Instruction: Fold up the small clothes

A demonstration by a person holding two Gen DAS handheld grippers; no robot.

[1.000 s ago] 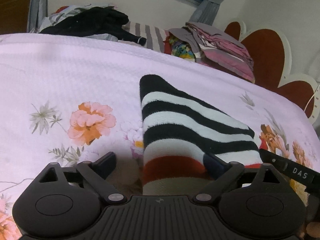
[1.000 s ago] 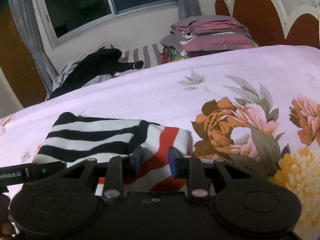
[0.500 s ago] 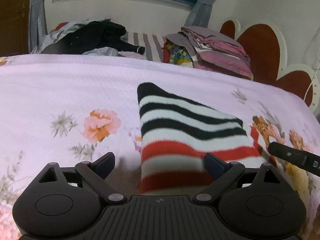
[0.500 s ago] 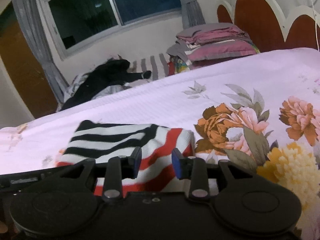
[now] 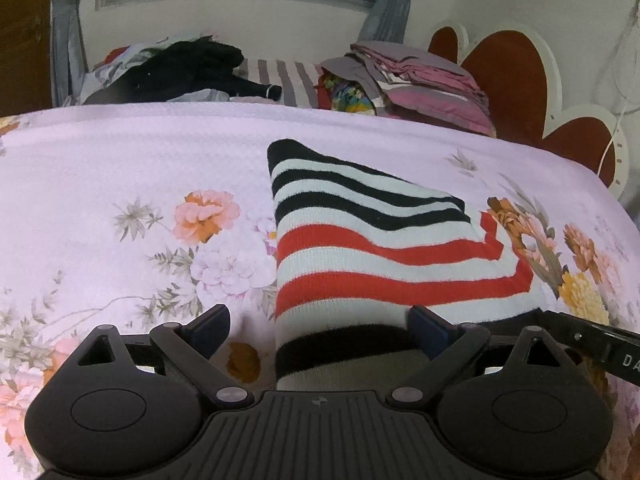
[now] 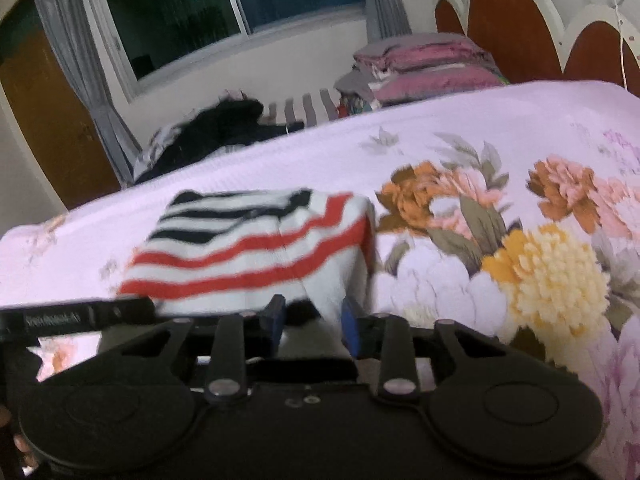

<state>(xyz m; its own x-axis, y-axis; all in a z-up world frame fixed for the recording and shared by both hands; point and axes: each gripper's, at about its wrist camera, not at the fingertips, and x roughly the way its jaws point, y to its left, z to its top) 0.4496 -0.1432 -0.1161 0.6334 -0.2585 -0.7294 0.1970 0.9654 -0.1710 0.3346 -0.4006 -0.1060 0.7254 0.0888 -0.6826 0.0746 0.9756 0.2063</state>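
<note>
Striped knit garment spread flat on the floral pink bedspread, well in from its far edge, black-and-white bands at the far end, red-and-white bands nearer, one black band closest to the cameras. Near end of the garment directly under and ahead of both grippers.

Left gripper: jaws wide apart, left fingertip over bare bedspread just beside the garment's left edge, right fingertip over the black band; nothing pinched, pads clear of the fabric's sides.

Right gripper: jaws narrow, having just eased slightly closer, blue pads to either side of a raised fold at the garment's near right corner; view blurred, contact of pads with cloth not possible to tell. Edge of the other gripper visible at each view's side, both close together over the same near end.

Beyond the bedspread's far edge: heap of dark clothes, stack of folded pink and grey bedding, red scalloped headboard at the right, window with grey curtains behind.
</note>
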